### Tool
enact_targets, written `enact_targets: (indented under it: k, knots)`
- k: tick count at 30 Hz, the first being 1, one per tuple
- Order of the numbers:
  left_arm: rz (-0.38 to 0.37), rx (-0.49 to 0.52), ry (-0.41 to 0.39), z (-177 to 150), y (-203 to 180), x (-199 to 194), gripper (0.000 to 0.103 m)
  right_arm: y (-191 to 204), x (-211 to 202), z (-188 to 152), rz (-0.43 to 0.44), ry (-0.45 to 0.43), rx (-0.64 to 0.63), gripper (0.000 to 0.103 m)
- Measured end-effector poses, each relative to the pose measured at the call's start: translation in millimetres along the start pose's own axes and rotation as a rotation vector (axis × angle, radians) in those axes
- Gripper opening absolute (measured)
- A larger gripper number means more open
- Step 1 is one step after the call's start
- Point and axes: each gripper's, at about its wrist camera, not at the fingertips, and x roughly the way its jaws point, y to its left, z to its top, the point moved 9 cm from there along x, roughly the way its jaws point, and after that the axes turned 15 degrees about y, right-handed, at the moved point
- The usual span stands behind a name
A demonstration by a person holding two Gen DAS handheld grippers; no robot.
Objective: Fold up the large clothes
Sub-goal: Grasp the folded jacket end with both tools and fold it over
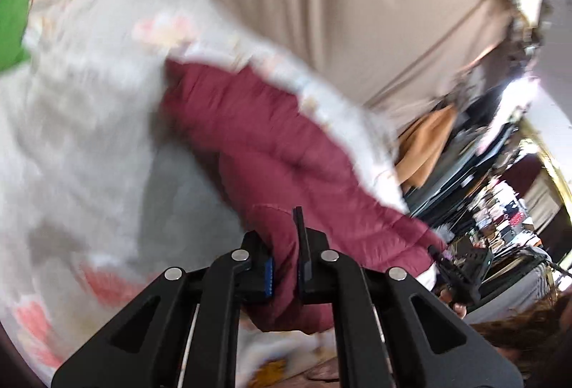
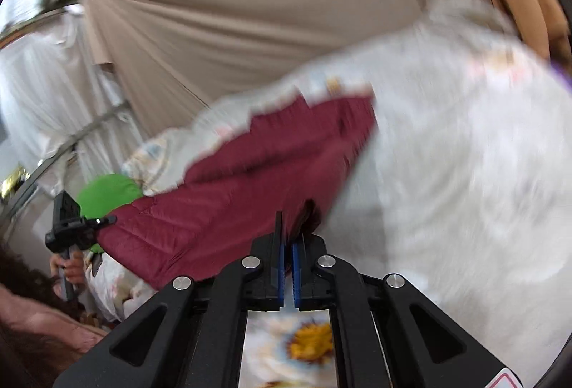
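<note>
The maroon quilted jacket [image 1: 279,152] hangs lifted over a white floral bedspread [image 1: 71,138], the left gripper [image 1: 287,266] and right gripper [image 2: 287,255] each with fingers clamped on its fabric.

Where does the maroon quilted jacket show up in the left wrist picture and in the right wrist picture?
Left wrist view: the maroon jacket runs from centre to lower right, its near edge pinched in the left gripper.
Right wrist view: the jacket crosses the centre toward lower left, its edge pinched in the right gripper.
Shared landmark: the white floral blanket under the jacket.
</note>
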Motion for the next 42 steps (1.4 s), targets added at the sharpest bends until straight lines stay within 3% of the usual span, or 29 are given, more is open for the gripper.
enact_targets:
  k: [4, 6, 9, 12, 16, 20, 23, 26, 30, 35, 37, 40, 41, 42]
  knots:
    - [-0.035, 0.039, -0.145, 23, -29, -45, 0.008, 24, -55, 31, 0.041, -0.17, -0.042, 0.003]
    - [-0.039, 0.042, -0.177, 39, -30, -52, 0.008, 28, -70, 54, 0.067, -0.241, -0.028, 0.003]
    - [0.006, 0.048, -0.19, 79, -27, -37, 0.008, 34, -65, 85, 0.057, -0.278, -0.022, 0.003]
    - [0.095, 0.039, -0.172, 124, -10, -1, 0.008, 21, -31, 130, 0.013, -0.254, 0.006, 0.003]
    - [0.24, -0.014, -0.12, 185, 38, 64, 0.008, -19, 46, 187, -0.052, -0.165, 0.071, 0.003]
    - [0.367, -0.078, -0.013, 213, 96, 139, 0.008, -65, 133, 218, -0.103, -0.057, 0.158, 0.003]
    - [0.417, -0.12, 0.055, 217, 133, 184, 0.008, -100, 194, 225, -0.14, 0.027, 0.218, 0.003]
    - [0.41, -0.167, 0.101, 217, 162, 215, 0.009, -127, 238, 225, -0.165, 0.089, 0.269, 0.003]
    - [0.398, -0.165, 0.103, 218, 177, 232, 0.011, -149, 272, 221, -0.185, 0.147, 0.306, 0.003]
    - [0.323, -0.181, 0.026, 220, 179, 228, 0.013, -159, 287, 215, -0.169, 0.164, 0.325, 0.003]
    - [0.294, -0.213, -0.005, 222, 174, 213, 0.016, -155, 278, 218, -0.151, 0.139, 0.32, 0.008]
    - [0.2, -0.238, -0.079, 230, 152, 170, 0.032, -133, 236, 232, -0.141, 0.022, 0.274, 0.021]
    - [0.185, -0.23, -0.097, 232, 144, 157, 0.043, -125, 222, 237, -0.144, -0.017, 0.256, 0.029]
    - [0.177, -0.218, -0.116, 234, 134, 144, 0.054, -114, 209, 241, -0.148, -0.054, 0.235, 0.03]
